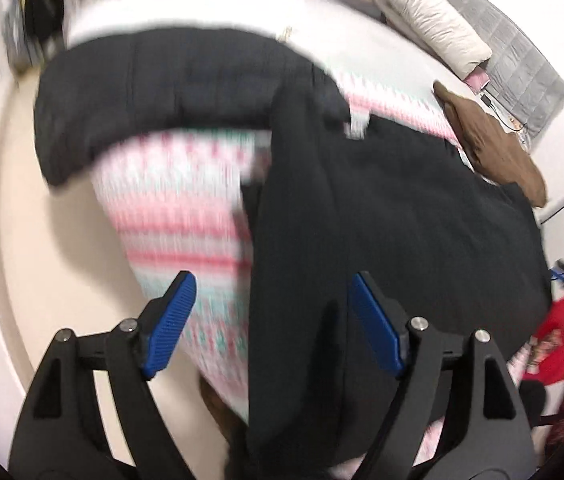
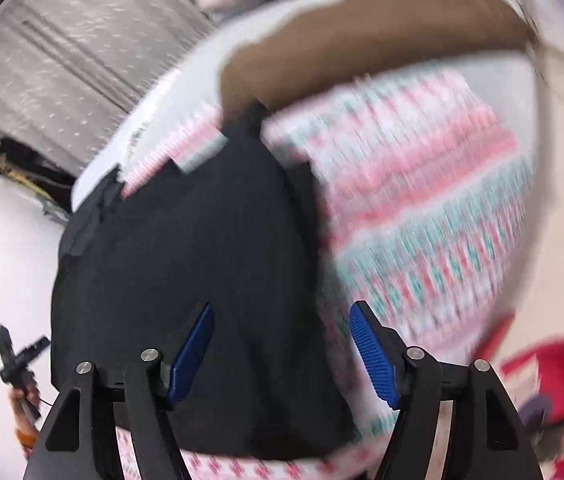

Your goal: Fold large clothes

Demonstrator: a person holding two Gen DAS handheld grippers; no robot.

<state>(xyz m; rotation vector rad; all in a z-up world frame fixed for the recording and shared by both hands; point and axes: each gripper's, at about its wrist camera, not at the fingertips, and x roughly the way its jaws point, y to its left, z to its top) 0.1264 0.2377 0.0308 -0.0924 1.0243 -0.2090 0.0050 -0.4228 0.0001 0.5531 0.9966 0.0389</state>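
A large black garment lies spread on a bed covered with a pink, white and teal patterned blanket. One part of it reaches across the bed's far left corner. My left gripper is open and empty, hovering above the garment's left edge. In the right wrist view the black garment fills the lower left, and my right gripper is open and empty above its right edge. The patterned blanket shows to the right. Both views are blurred by motion.
A brown garment lies at the bed's right side; it also shows in the right wrist view. A cream pillow and grey quilt lie beyond. Red cloth sits low right. Pale floor lies left of the bed.
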